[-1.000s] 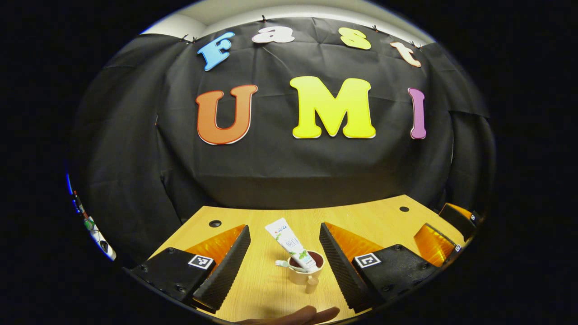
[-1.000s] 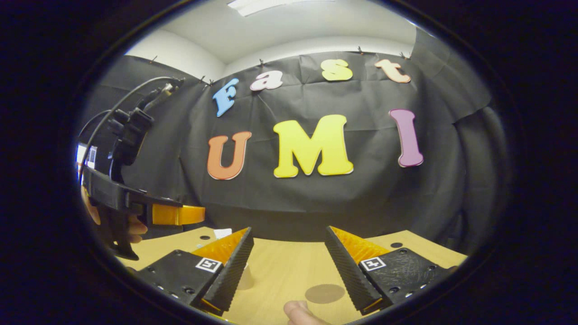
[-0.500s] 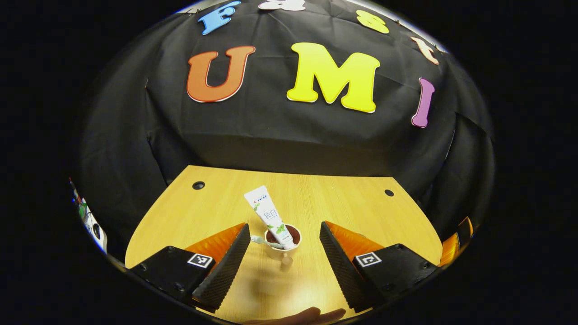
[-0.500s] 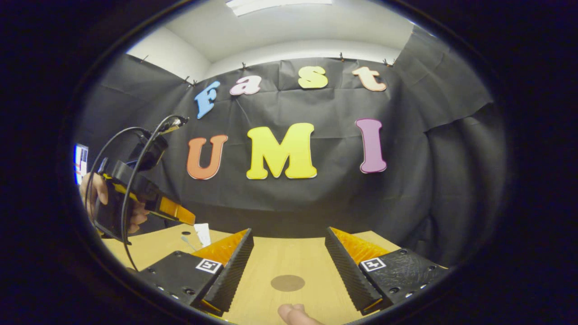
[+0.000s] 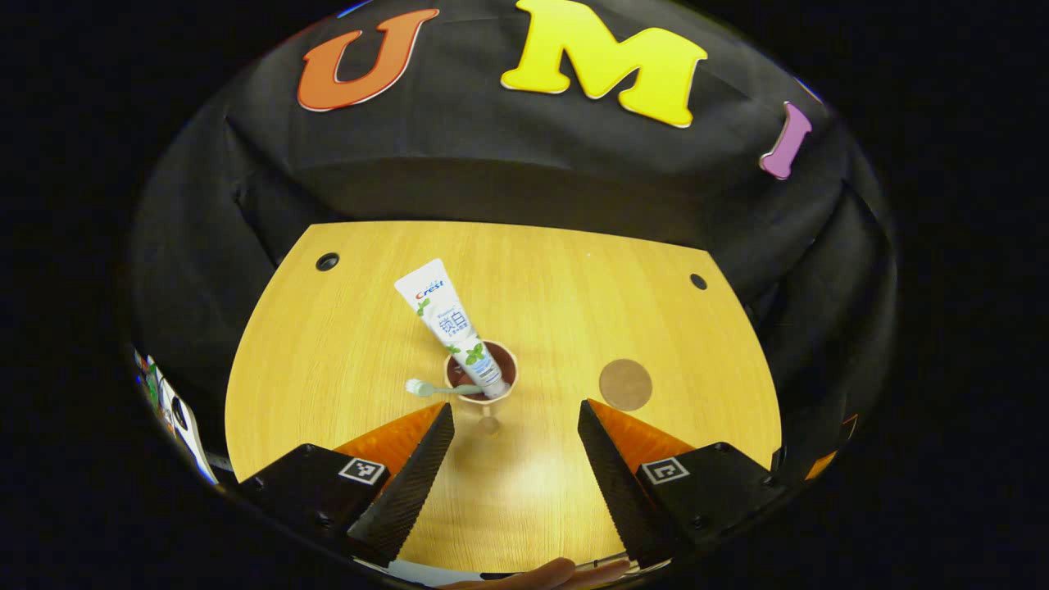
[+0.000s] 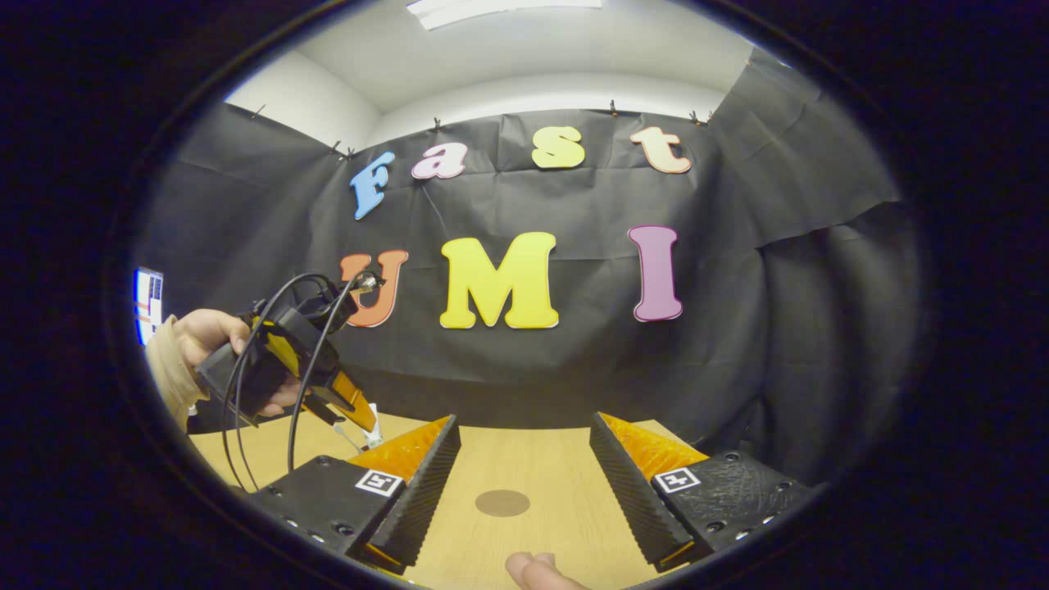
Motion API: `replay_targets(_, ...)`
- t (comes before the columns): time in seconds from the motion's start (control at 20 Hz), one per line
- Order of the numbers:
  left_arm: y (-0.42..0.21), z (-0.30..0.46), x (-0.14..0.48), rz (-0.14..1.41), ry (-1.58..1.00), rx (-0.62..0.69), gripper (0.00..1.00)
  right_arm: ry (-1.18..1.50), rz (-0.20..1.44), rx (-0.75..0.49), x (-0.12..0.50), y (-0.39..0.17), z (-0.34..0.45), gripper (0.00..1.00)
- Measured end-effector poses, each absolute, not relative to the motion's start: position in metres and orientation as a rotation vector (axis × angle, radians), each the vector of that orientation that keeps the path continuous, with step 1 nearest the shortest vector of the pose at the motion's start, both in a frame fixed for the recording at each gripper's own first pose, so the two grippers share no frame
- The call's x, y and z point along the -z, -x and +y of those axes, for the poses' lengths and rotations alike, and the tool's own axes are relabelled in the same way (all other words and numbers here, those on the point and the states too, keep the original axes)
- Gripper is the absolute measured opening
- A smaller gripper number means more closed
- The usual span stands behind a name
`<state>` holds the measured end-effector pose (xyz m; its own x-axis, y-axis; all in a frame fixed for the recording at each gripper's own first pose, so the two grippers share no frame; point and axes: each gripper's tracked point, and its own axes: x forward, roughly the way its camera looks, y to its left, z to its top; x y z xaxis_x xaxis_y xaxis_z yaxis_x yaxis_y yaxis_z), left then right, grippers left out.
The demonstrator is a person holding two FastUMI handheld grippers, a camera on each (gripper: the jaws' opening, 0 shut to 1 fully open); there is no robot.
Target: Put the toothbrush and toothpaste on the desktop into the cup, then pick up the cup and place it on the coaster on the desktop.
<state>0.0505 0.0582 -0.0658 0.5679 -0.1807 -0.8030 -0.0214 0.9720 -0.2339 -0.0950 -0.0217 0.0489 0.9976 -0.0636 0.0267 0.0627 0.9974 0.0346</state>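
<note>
the cup (image 5: 481, 383) stands on the surface (image 5: 344, 352) holding the toothpaste (image 5: 449, 326) and toothbrush (image 5: 433, 388), coaster (image 5: 625, 384) apart to its right. left tongs (image 5: 515, 438) and right tongs (image 6: 524, 471) both gape, gripping nothing.

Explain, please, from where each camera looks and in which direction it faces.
Left gripper view: rides the left gripper, tilted down at the desktop, cup and coaster; its open jaws and a fingertip show.
Right gripper view: rides the right gripper, low, facing the booth wall; open jaws, a fingertip, the hand on the left gripper.
Shared: desktop, coaster.
</note>
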Motion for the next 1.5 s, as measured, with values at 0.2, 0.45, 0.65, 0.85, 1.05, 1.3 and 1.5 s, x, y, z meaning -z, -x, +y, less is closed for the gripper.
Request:
replay_targets(0.2, -0.055, 0.062, 0.098, 1.080, 0.250, 0.060, 0.97, -0.049, -0.007, 0.053, -0.038, 0.093, -0.025, 0.96)
replay_targets(0.45, -0.066, 0.057, 0.147, 1.179, 0.290, 0.041, 0.97, -0.040, 0.030, 0.038, -0.021, 0.088, -0.023, 0.96)
replay_targets(0.65, -0.069, 0.055, 0.177, 1.231, 0.248, 0.048, 0.96, -0.039, 0.062, 0.023, -0.007, 0.082, -0.019, 0.95)
replay_targets(0.85, -0.078, 0.056, 0.199, 1.257, 0.247, 0.019, 0.94, -0.041, 0.097, 0.022, 0.007, 0.077, -0.020, 0.96)
replay_targets(1.05, -0.079, 0.060, 0.221, 1.294, 0.263, -0.009, 0.82, -0.060, 0.121, 0.026, 0.014, 0.074, -0.024, 0.96)
replay_targets(1.3, -0.075, 0.060, 0.231, 1.306, 0.219, -0.001, 0.70, -0.085, 0.138, 0.019, 0.020, 0.070, -0.022, 0.96)
replay_targets(1.5, -0.072, 0.057, 0.240, 1.317, 0.187, 0.024, 0.67, -0.067, 0.136, 0.020, 0.022, 0.071, -0.022, 0.93)
